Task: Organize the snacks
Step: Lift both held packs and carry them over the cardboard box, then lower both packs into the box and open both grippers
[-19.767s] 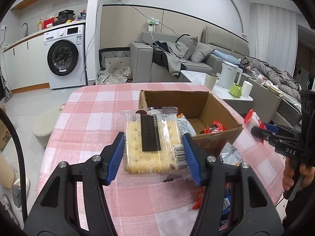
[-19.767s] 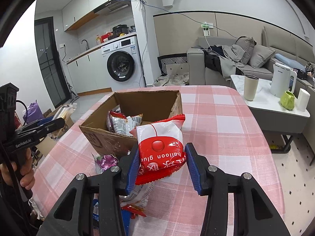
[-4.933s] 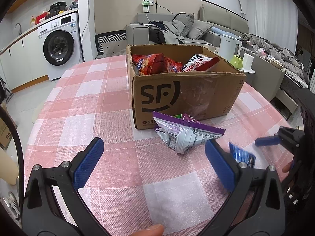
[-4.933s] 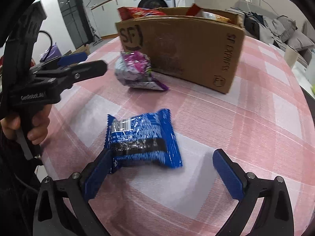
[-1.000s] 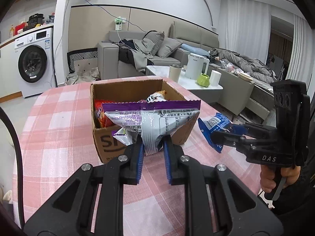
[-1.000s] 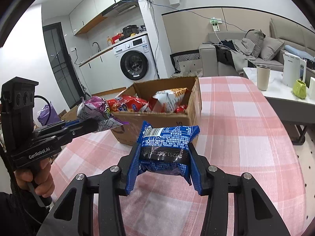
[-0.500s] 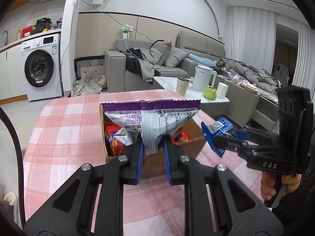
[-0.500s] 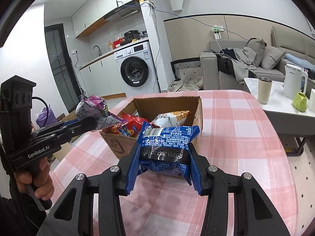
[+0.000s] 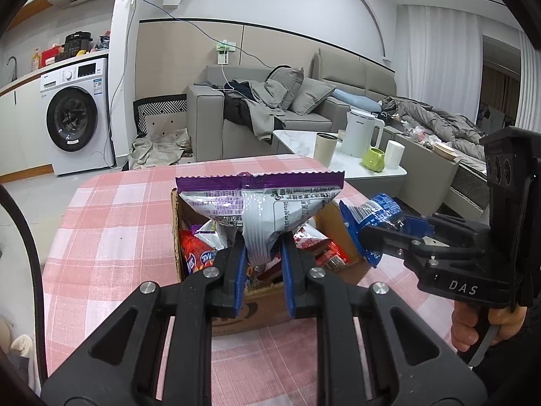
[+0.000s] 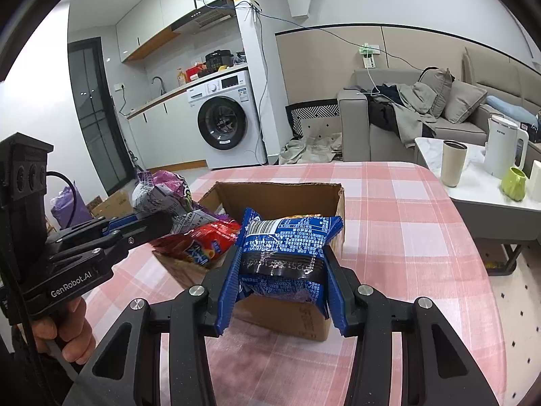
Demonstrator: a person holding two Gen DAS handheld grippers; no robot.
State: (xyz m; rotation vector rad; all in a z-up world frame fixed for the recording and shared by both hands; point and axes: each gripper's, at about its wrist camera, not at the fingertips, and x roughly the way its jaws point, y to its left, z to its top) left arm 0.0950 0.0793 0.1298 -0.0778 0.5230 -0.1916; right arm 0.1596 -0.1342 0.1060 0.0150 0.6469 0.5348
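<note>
My left gripper [image 9: 262, 253] is shut on the lower end of a purple and silver snack bag [image 9: 260, 203], held up over the open cardboard box [image 9: 175, 223]. My right gripper [image 10: 280, 270] is shut on a blue snack packet [image 10: 287, 247], which hangs above the near right part of the same box [image 10: 280, 189]. Red and other snack bags [image 10: 203, 240] lie inside the box. In the left wrist view the right gripper [image 9: 378, 237] with the blue packet [image 9: 368, 209] is at the box's right side. In the right wrist view the left gripper [image 10: 162, 220] carries the purple bag [image 10: 159, 193].
The box stands on a table with a pink checked cloth [image 10: 405, 223]. A hand [image 9: 473, 324] holds the right tool and a hand [image 10: 71, 331] holds the left tool. Beyond the table are a sofa [image 9: 270, 111], a washing machine [image 10: 223, 121] and a low table with a kettle [image 10: 503, 149].
Both grippers have risen and moved forward with their packets. The box now lies lower in both views and its inside shows more.
</note>
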